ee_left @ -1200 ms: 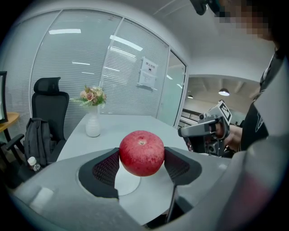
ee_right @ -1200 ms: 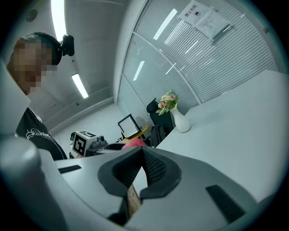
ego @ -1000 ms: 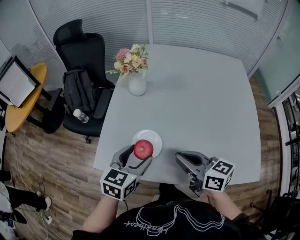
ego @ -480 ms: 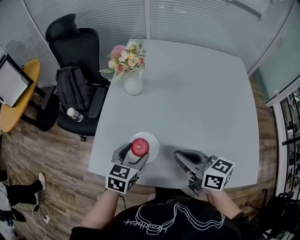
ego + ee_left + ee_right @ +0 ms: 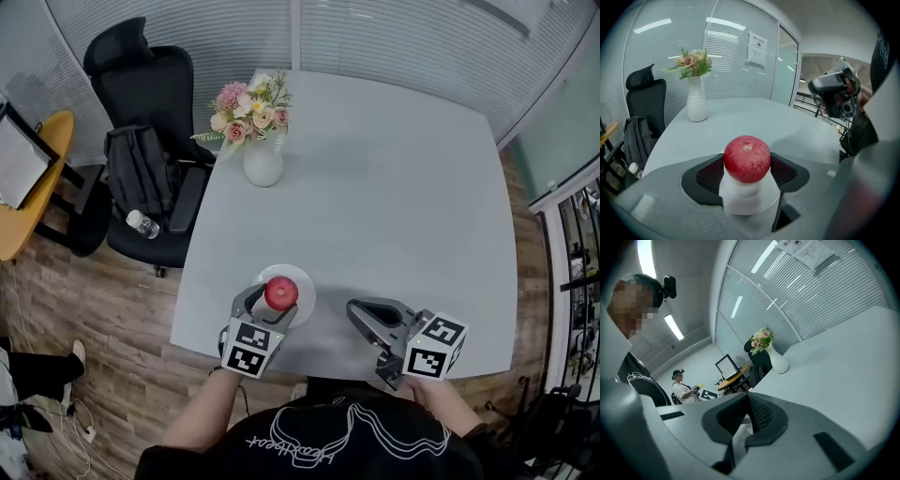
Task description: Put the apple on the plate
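Apple, only one and red, is pinched between the two jaws of the left gripper. The left gripper view shows a dark ribbed pad pressing on each side of it, and the stem end faces up. It is over the one white plate, at the side of the plate nearest the person. I cannot tell from where I stand if the apple touches the plate or hangs just above it.

The plate lies near the front edge of the grey table, on the person's left side. The right gripper is held low over the table to the right of the plate, apart from it. Its two jaws are pressed together at the tips and there is nothing between them. So there are two grippers, and each has one cube with square markers, the left cube and the right cube.

At the far left corner of the table stands one white vase with a bunch of pink and cream flowers, well apart from the plate. Beside the table is one black office chair. One dark backpack leans on its seat, and one clear bottle lies just beside the backpack. The right gripper view also shows a second person, seated farther back in the room.
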`<state>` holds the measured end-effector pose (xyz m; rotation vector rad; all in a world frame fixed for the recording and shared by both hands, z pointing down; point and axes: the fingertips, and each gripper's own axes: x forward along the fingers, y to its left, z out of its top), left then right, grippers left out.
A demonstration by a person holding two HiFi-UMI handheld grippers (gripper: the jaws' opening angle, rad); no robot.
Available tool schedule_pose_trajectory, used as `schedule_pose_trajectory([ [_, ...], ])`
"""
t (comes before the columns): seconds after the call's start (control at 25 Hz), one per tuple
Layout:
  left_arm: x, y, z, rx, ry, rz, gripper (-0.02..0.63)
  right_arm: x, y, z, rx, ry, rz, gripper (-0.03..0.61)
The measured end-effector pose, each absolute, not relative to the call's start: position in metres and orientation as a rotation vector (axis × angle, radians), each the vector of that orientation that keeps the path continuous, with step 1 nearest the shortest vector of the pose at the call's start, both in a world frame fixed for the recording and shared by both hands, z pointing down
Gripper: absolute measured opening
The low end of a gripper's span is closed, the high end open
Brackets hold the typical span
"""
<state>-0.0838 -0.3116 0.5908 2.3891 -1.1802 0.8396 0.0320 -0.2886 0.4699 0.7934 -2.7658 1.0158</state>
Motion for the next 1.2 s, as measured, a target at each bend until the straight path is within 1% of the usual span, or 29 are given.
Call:
schedule_pose_trajectory([
  [0.32, -0.081, -0.312, 0.61, 2.417, -1.147, 0.869, 0.318, 0.029, -0.292, 0.473, 0.784, -2.761, 1.025, 0.008],
  [0.68, -0.078, -0.312, 0.612, 2.485, -1.141, 0.9, 0.318, 0.032, -0.289, 0.482, 0.807, -2.739, 1.049, 0.008],
  [1.0, -0.08, -0.315, 0.612, 2.479, -1.15, 0.847, 0.319, 0.032, -0.287, 0.481, 0.813, -2.742, 1.047, 0.008],
  [1.2, -0.083, -0.315, 0.605, 2.453, -1.153, 0.74, 0.324, 0.031, -0.281, 0.48, 0.822, -2.743, 1.05, 0.008],
])
